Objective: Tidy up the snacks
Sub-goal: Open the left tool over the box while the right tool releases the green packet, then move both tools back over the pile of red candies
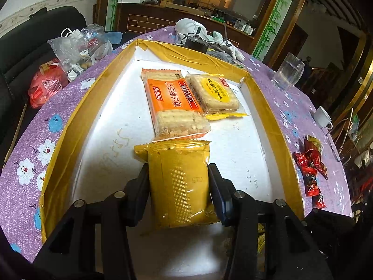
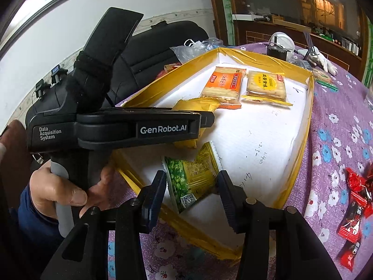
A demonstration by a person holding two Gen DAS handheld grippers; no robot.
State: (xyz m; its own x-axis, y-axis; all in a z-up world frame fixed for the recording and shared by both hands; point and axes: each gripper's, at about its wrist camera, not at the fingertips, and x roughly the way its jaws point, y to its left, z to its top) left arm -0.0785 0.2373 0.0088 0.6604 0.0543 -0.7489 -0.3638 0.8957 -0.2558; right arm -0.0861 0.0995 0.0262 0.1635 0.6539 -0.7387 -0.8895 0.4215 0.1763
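Observation:
My left gripper is shut on a plain yellow snack pack, held over the white floor of the gold-rimmed tray. That pack also shows in the right wrist view, poking out past the left gripper's body. My right gripper is shut on a green-and-yellow snack pack above the tray's near corner. An orange cracker pack and a yellow-label cracker pack lie side by side further in the tray.
Red candies lie on the purple flowered tablecloth right of the tray. A glass, a white cup, plastic bags and clutter stand around the tray's far side.

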